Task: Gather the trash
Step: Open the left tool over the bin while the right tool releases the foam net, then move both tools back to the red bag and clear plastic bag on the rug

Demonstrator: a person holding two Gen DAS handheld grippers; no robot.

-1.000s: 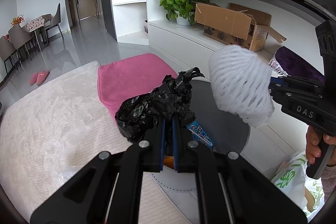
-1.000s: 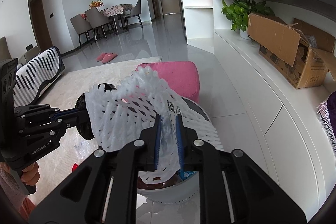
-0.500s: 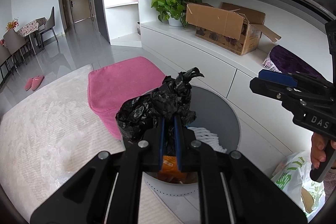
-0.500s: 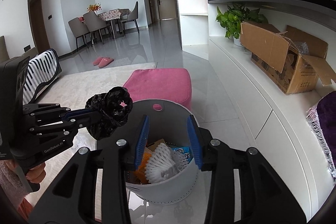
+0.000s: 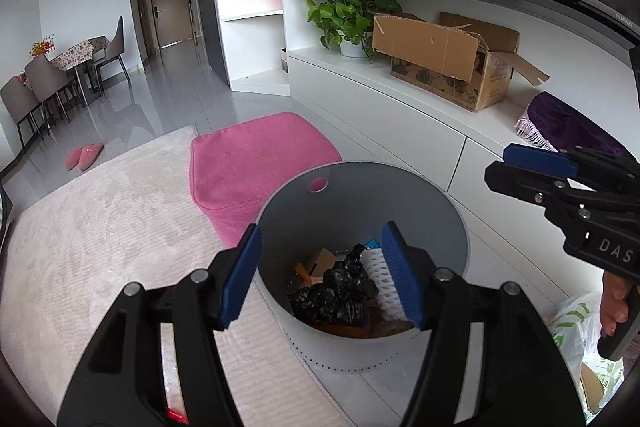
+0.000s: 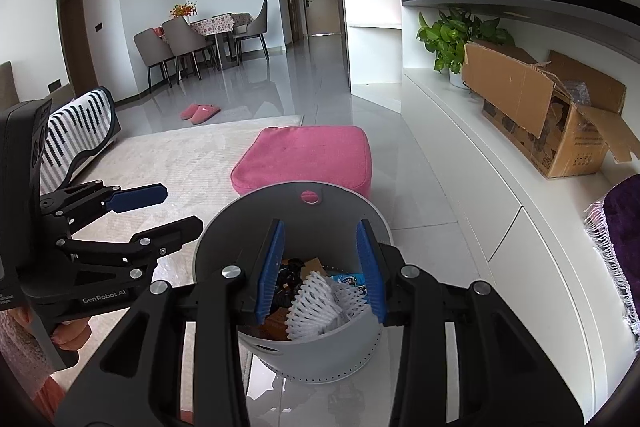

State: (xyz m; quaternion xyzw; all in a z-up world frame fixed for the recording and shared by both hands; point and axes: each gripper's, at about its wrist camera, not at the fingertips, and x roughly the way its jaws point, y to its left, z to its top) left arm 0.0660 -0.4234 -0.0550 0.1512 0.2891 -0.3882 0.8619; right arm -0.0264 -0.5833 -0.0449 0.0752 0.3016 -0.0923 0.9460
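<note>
Round grey plastic waste bin (image 5: 362,211) on the floor beside a pink square cushion (image 5: 260,159). Inside: crumpled black plastic bag (image 5: 332,297), white foam net sleeve (image 6: 320,301), cardboard scraps.

Left claw (image 5: 320,273) above the bin, jaws just opened wide, nothing between them. Right claw (image 6: 320,265) likewise parted and empty.

Bag and sleeve judged light, soft, compressible, not fragile; best pinched at a bunched fold or knot. Thin film liable to slip or tear under a shallow grip.
</note>
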